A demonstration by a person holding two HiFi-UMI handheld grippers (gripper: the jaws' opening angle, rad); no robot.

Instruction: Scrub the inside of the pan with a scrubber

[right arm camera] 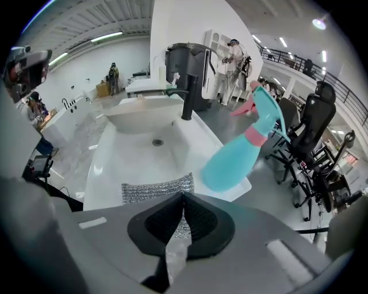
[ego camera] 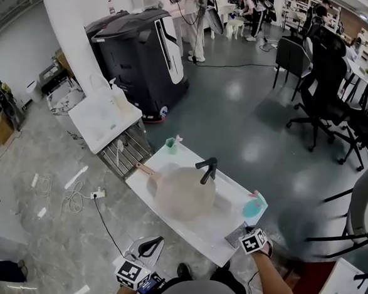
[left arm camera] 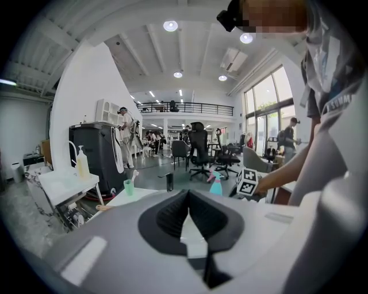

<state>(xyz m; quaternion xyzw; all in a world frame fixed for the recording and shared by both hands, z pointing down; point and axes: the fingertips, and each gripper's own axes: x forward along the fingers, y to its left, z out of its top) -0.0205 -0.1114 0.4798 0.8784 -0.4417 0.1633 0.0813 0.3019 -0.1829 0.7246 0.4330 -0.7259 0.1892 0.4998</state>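
Observation:
The pan (ego camera: pixel 182 192), pale with a wooden handle (ego camera: pixel 143 168), sits in the white sink under the black faucet (ego camera: pixel 209 169); the right gripper view shows it at the basin's far end (right arm camera: pixel 141 118). A silver mesh scrubber (right arm camera: pixel 156 188) lies flat on the sink's near rim (ego camera: pixel 235 234). My right gripper (right arm camera: pixel 183 195) points steeply down just above the scrubber's near edge, jaws shut with nothing held. My left gripper (ego camera: pixel 151 243) hangs off the counter's near-left side, shut and empty (left arm camera: pixel 188 192).
A teal spray bottle (right arm camera: pixel 241 155) lies on the counter's right end, close to the scrubber. A green cup (ego camera: pixel 170 145) stands at the far corner. A wire rack and a white table (ego camera: pixel 101 115) flank the left; office chairs (ego camera: pixel 326 90) stand further back.

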